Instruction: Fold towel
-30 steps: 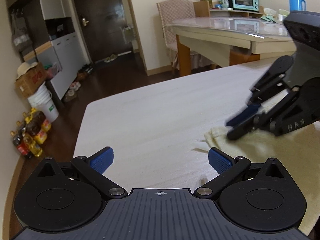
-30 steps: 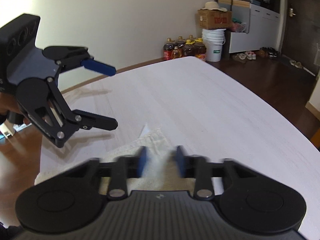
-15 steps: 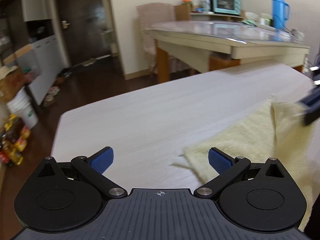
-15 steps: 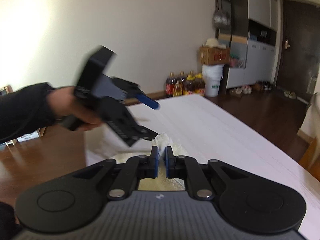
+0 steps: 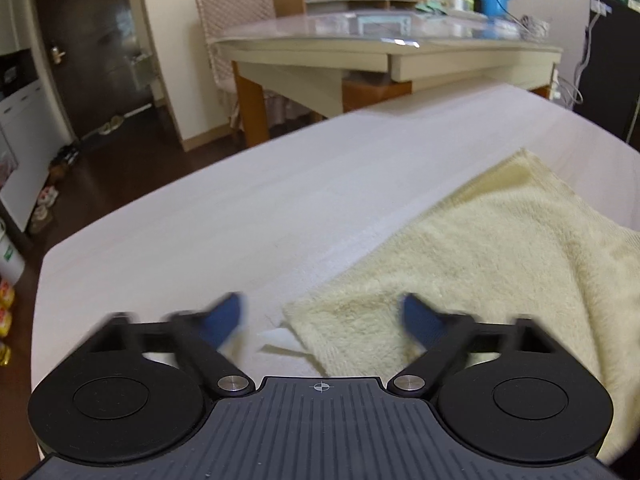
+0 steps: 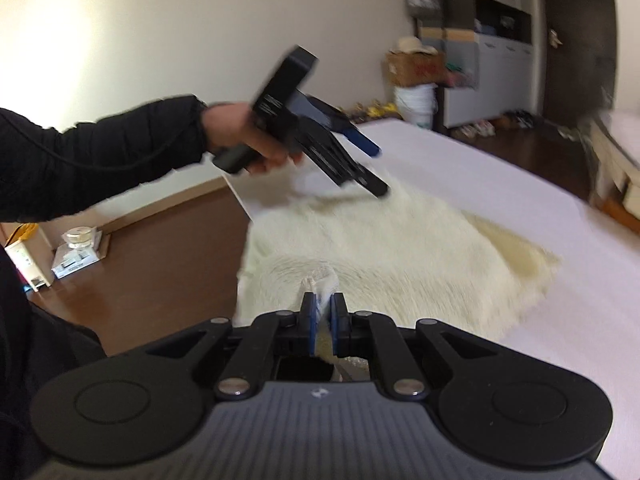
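Observation:
A cream-yellow towel (image 5: pixel 492 264) lies on the white table (image 5: pixel 248 216), also seen in the right wrist view (image 6: pixel 392 248). My left gripper (image 5: pixel 324 320) is open, its jaws straddling the towel's near corner with its white label; it also shows in the right wrist view (image 6: pixel 372 168), low over the towel's far edge. My right gripper (image 6: pixel 323 312) is shut on a pinched bit of the towel's near edge, lifting it slightly.
A glass-topped dining table (image 5: pixel 384 36) with a chair, oven and blue jug stands beyond the white table. The table's left edge drops to dark floor (image 5: pixel 120 160). Boxes, a bucket and bottles sit by the wall (image 6: pixel 412 84).
My right gripper shut on the towel edge and pulled it back. My left gripper swung right over the towel's corner, and its jaws blur as they move inward.

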`<state>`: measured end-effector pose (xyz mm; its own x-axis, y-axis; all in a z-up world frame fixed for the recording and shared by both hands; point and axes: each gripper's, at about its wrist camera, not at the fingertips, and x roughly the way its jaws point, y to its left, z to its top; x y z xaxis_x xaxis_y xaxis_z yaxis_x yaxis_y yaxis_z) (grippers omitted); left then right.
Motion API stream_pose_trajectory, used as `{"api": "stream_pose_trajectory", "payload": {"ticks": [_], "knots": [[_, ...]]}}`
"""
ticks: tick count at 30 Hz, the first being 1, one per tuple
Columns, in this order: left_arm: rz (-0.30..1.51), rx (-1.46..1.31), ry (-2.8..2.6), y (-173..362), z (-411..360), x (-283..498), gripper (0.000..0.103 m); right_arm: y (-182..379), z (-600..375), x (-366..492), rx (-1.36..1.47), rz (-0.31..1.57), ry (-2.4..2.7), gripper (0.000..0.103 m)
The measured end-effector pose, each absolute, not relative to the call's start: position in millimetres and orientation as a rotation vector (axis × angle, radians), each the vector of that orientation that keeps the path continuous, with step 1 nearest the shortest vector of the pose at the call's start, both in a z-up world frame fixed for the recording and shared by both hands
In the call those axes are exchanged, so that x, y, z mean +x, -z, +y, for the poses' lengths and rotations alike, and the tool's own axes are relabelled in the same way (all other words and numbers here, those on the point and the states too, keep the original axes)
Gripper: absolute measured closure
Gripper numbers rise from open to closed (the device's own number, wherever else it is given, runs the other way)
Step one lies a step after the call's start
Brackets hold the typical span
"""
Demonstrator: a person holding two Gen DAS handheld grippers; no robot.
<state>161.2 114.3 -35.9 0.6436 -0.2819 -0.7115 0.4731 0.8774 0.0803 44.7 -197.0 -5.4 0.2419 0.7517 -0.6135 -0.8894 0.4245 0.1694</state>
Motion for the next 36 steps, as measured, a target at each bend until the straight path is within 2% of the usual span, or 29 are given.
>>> {"api": "stream_pose_trajectory", "payload": {"ticks": [1, 3, 4, 6, 7, 8, 11, 18, 19, 20, 34, 36], "knots": [[0.760, 0.266, 0.440, 36, 114, 161, 0.030, 6, -201, 48, -0.209, 0.697, -1.135, 0.087], [0.763, 0.265, 0.450, 35, 113, 160, 0.036, 4, -211, 56, -0.150, 0.691, -1.135, 0.085], [0.763, 0.262, 0.458, 35, 113, 159, 0.042, 1, -220, 66, -0.079, 0.664, -1.111, 0.081], [0.760, 0.263, 0.459, 35, 112, 157, 0.051, -3, -230, 83, 0.001, 0.622, -1.043, 0.069], [0.756, 0.265, 0.456, 34, 111, 156, 0.060, -3, -233, 95, 0.016, 0.603, -0.962, 0.062], [0.754, 0.265, 0.455, 34, 110, 155, 0.072, -2, -234, 103, 0.017, 0.595, -0.914, 0.061], [0.755, 0.261, 0.459, 34, 109, 154, 0.080, 6, -228, 141, -0.050, 0.614, -0.766, 0.060], [0.750, 0.260, 0.453, 34, 107, 152, 0.085, 36, -214, 190, -0.076, 0.712, -0.722, 0.064], [0.747, 0.257, 0.451, 34, 107, 152, 0.086, 38, -216, 192, -0.066, 0.718, -0.732, 0.073], [0.743, 0.250, 0.446, 34, 107, 152, 0.089, 40, -218, 193, -0.052, 0.722, -0.746, 0.088], [0.749, 0.227, 0.380, 33, 103, 206, 0.090, 36, -210, 246, -0.135, 0.676, -0.724, 0.089], [0.746, 0.211, 0.375, 32, 105, 208, 0.085, 37, -209, 254, -0.145, 0.686, -0.716, 0.087]]}}
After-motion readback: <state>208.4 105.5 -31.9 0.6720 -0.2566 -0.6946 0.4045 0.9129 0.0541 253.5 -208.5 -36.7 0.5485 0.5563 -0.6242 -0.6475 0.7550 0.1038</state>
